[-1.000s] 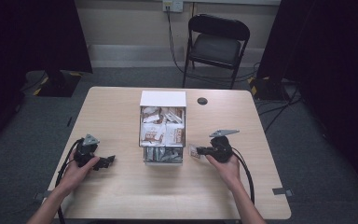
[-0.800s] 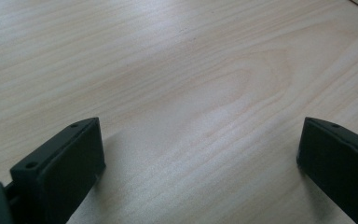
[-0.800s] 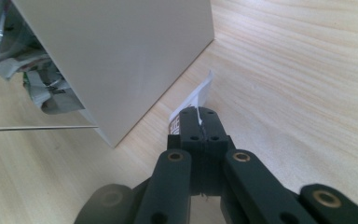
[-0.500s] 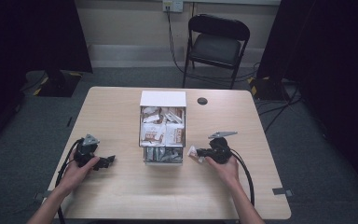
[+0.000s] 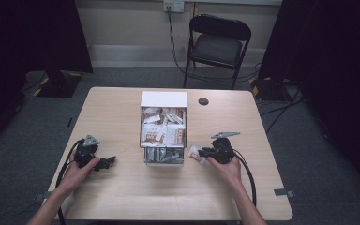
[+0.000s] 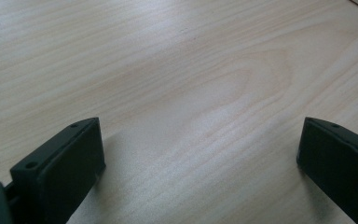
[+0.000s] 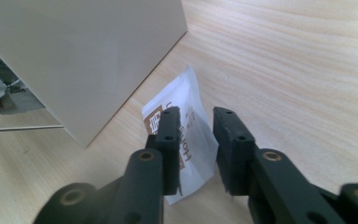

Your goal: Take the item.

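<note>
My right tool [image 7: 196,154] sits over a white sachet [image 7: 186,140] lying on the bench [image 5: 122,197] just beside the box [image 5: 163,129], jaws slightly parted; contact unclear, sachet print partly hidden. Left tool [image 6: 200,158] spread wide over bare bench.

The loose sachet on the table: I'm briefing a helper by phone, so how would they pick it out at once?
Start at the white box of sachets in the middle of the wooden table. Look just past its near right corner, where the right hand-held gripper points. The loose sachet lies flat there between the jaws, white with brown print, outside the box unlike the others.
</note>
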Demonstrator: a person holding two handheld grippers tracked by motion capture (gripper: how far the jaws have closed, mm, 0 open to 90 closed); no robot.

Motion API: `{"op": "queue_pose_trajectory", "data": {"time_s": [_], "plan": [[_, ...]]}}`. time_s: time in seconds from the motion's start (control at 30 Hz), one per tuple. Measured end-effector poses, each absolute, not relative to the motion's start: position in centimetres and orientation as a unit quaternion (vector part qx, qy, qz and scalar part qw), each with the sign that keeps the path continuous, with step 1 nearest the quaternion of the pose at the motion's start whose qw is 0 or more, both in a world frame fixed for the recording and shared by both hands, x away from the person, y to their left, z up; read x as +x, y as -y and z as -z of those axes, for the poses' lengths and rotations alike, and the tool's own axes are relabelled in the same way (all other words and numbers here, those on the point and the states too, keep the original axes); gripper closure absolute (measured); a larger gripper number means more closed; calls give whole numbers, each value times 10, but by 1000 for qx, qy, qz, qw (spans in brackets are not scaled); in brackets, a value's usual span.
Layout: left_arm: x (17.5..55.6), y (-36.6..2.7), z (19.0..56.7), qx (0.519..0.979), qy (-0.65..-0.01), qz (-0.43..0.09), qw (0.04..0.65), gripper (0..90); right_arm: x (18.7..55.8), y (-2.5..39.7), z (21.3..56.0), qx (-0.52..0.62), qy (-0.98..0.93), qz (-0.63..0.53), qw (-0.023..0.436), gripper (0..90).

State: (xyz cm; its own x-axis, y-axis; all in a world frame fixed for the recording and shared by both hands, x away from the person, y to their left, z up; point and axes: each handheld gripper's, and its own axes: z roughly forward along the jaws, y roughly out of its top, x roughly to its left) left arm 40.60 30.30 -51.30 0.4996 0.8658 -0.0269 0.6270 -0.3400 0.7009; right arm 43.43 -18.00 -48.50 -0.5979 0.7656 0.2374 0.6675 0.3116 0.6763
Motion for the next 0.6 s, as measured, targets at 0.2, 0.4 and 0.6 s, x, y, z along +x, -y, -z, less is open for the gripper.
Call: {"op": "queue_pose_trajectory", "data": {"time_s": [0.2,0.4,0.6], "plan": [[406,-303,513,799,-467,-178,334,1,435,186,482,456,-795,-394,73,576],[406,-303,513,799,-467,-178,334,1,434,189,477,468,-783,-402,81,455],[406,-303,513,800,-466,-177,333,2,431,194,469,475,-777,-404,88,333]]}}
